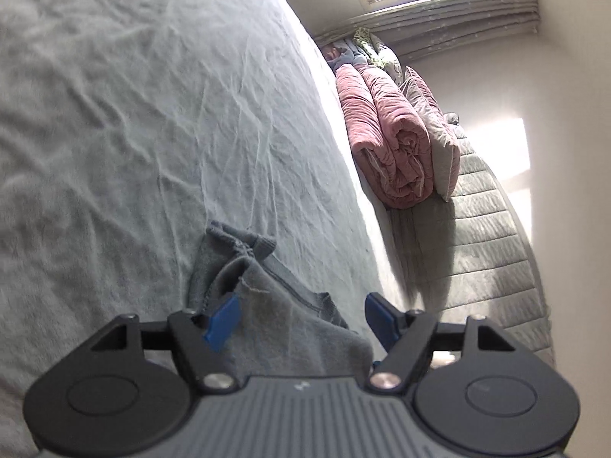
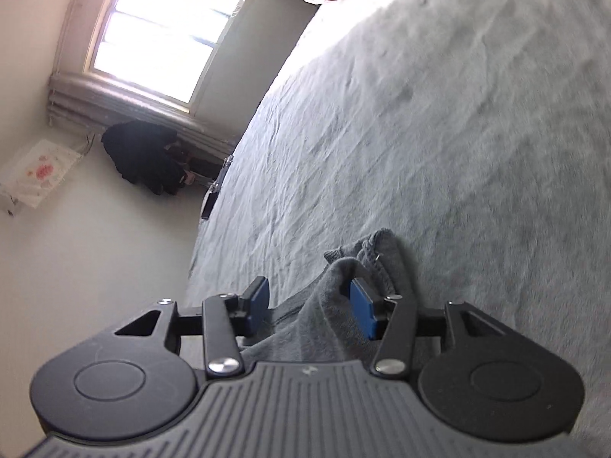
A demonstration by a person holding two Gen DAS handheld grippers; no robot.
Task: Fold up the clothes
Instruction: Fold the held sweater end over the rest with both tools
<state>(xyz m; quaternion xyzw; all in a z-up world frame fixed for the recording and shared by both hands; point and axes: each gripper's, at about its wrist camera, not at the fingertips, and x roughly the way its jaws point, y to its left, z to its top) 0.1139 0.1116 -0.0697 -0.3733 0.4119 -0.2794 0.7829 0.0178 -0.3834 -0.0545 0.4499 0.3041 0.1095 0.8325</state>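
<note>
Bedsheet fills most of both views, pale grey and creased, with a rolled pink quilt lying well apart toward the wall. Grey garment sits bunched on the sheet right in front of both tools — a hemmed edge rumpled up at the far side. The left gripper has its jaws spread wide, cloth lying between them but not pinched. The right gripper is likewise parted, a ridge of the same cloth rising between its blue pads. Whether a fold was just laid or a grasp is coming, I cannot tell. Any pinch should take the hem itself — one layer, both sides level.
</note>
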